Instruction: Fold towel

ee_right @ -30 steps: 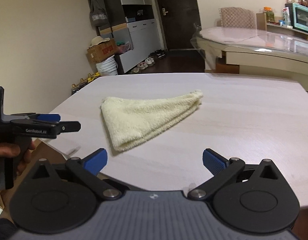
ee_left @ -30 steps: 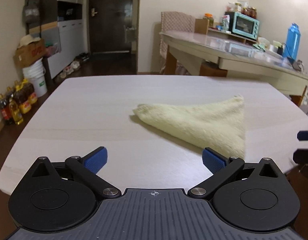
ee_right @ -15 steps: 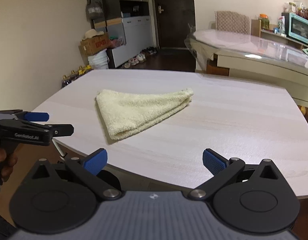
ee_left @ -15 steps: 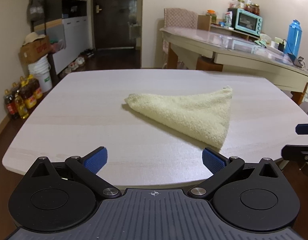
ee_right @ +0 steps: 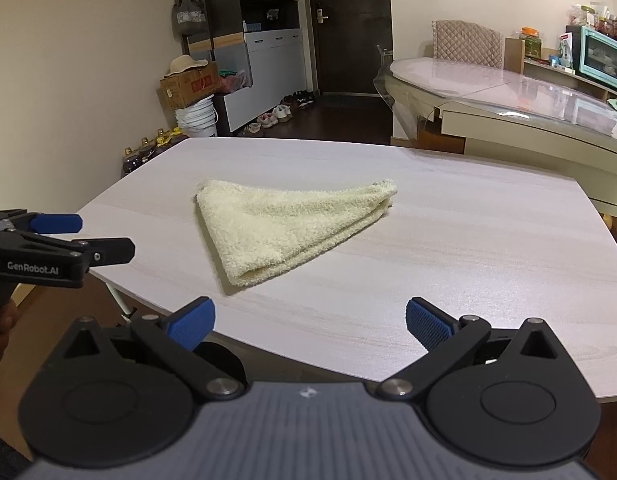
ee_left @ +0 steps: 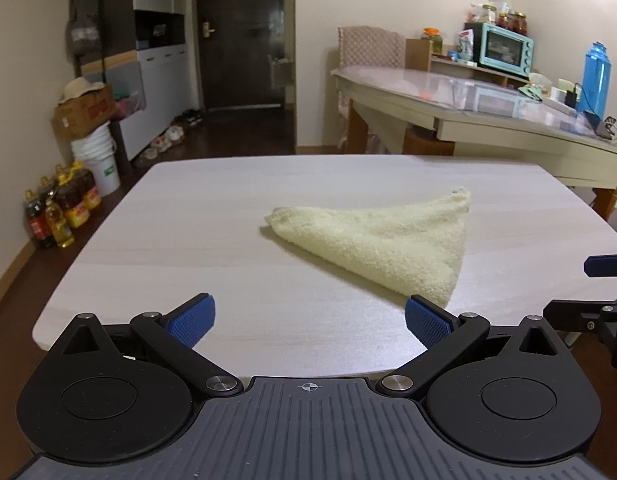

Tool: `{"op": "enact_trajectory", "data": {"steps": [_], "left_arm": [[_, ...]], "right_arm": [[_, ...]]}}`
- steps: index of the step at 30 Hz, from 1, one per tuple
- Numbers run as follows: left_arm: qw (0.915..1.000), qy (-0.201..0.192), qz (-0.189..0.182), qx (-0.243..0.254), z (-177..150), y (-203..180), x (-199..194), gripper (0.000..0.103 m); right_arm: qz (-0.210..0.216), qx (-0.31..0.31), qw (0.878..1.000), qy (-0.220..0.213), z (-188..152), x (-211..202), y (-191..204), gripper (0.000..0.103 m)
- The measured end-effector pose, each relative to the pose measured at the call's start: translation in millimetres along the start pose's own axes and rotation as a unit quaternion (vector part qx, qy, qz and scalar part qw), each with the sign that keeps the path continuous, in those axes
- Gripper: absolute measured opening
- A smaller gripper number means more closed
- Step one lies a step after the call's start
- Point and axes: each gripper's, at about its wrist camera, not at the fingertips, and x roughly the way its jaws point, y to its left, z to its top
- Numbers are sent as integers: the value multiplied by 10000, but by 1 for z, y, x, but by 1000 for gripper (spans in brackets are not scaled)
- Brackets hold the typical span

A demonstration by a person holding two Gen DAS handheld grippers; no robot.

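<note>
A folded towel (ee_left: 382,240) lies mid-table (ee_left: 196,240), ahead of both grippers and touching neither. The left gripper (ee_left: 309,318) and right gripper (ee_right: 309,320) hover at the near edge, jaws spread wide and empty.

**Folded towel on the table**

We see the pale yellow towel (ee_left: 382,240) folded into a triangle on the light table (ee_left: 196,240). Our left gripper (ee_left: 308,318) hangs spread wide at six o'clock, the right gripper (ee_left: 600,292) at three o'clock.
</note>
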Motion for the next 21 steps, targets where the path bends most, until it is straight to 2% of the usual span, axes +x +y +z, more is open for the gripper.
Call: {"op": "enact_trajectory", "data": {"steps": [4, 21], "left_arm": [[9998, 83, -56, -149, -1, 2, 3, 103], [9999, 103, -50, 84, -8, -1, 5, 103]], "right_arm": [[-16, -20, 10000, 26, -1, 1, 1, 103], [-65, -15, 9999, 87, -6, 6, 2, 103]]}}
